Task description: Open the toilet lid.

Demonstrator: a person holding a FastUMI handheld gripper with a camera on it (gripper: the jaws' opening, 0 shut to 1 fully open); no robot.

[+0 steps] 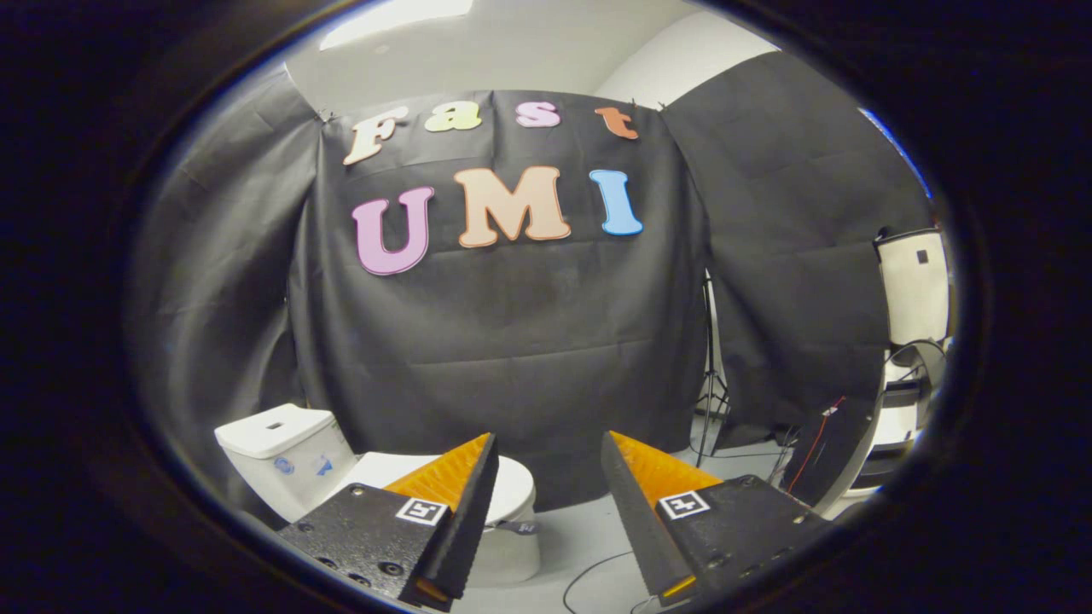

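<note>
A white toilet (512,546) stands on the floor against the black cloth wall, beyond and to the left of my fingers. Its tank (277,456) is at the left, and its lid (516,486) lies shut over the bowl, partly hidden behind my left finger (465,503). My gripper (548,443) is open, held well above and short of the toilet, with nothing between the fingers. A small dark tab (519,528) hangs at the front of the lid's rim.
A light stand (711,384) stands on the right by the cloth wall. Beyond it are a dark panel with a red wire (823,448) and a white chair-like object (913,324). A thin cable (589,571) lies on the pale floor ahead.
</note>
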